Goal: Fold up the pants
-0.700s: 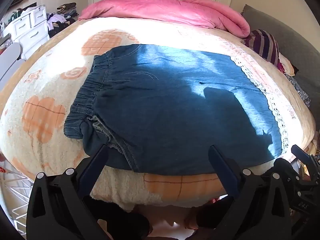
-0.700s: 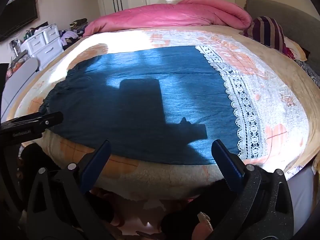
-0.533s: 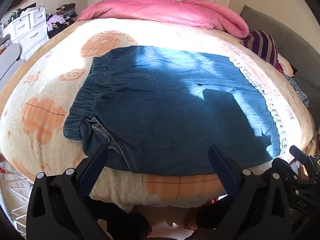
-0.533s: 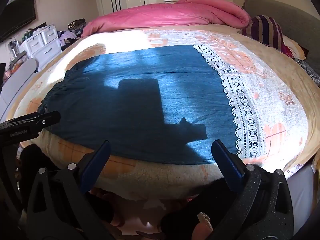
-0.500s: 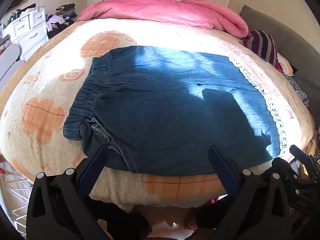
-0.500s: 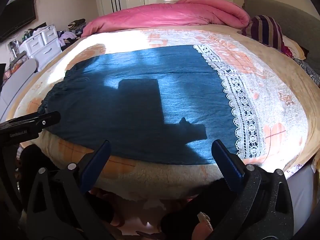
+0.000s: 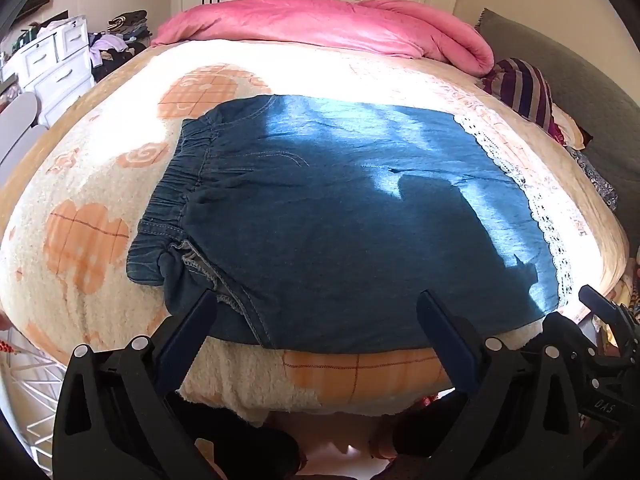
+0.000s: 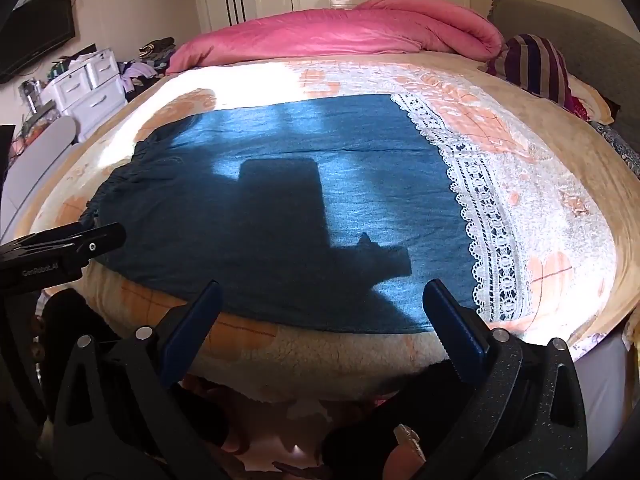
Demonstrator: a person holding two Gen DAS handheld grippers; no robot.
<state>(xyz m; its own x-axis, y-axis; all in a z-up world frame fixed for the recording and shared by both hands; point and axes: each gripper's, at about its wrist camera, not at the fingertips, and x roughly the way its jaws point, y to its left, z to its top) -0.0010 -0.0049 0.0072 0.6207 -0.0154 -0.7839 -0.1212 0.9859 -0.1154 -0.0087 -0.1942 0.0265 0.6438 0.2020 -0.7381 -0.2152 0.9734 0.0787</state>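
Blue denim pants [image 7: 340,216] lie flat on the bed, elastic waistband at the left, white lace hem [image 7: 532,204] at the right. They also show in the right wrist view [image 8: 288,208]. My left gripper [image 7: 316,304] is open and empty, just off the pants' near edge by the waistband end. My right gripper [image 8: 320,296] is open and empty, at the near edge by the lace hem [image 8: 484,220]. The right gripper shows at the left view's right edge [image 7: 612,320]; the left gripper shows at the right view's left edge [image 8: 60,248].
The bed has a cream and orange fleece blanket [image 7: 88,236]. A pink duvet [image 7: 328,24] lies rolled at the far side, striped pillow [image 7: 524,88] at right. White drawers [image 8: 86,84] and a clothes pile stand at the far left.
Both views shifted only slightly; the pants lie as before and both grippers stay open at the near edge.
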